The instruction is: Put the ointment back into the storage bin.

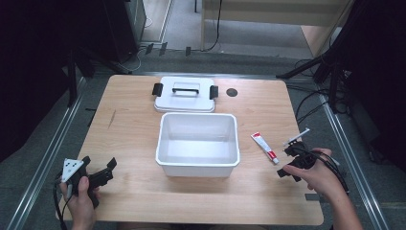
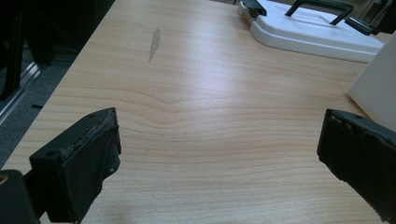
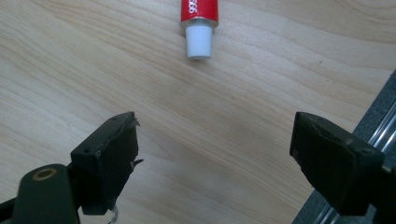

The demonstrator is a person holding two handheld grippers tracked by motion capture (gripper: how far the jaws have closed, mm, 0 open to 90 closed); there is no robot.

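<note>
Small red-and-white squeeze tube (image 1: 265, 148) flat on pale wooden worktop (image 1: 129, 139), right of open white plastic box (image 1: 197, 143), near right gripper (image 1: 290, 165): fingers (image 3: 109, 149) wide apart, empty. Left gripper (image 1: 103, 176) near-left, likewise gaping, holding nothing.

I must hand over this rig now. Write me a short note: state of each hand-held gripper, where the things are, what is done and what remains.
Left hand-held gripper: open, holding nothing, at the near left of the table.
Right hand-held gripper: open, holding nothing, at the near right, just short of the tube's white cap.
Tube: red and white, lying flat on the table to the right of the box, untouched.
Box: white, open, nothing inside it, mid-table.
Lid: off, lying flat behind the box.
Done: lid is off.
Left, most likely: grasp the tube, put it in the box, perhaps refit the lid.
</note>
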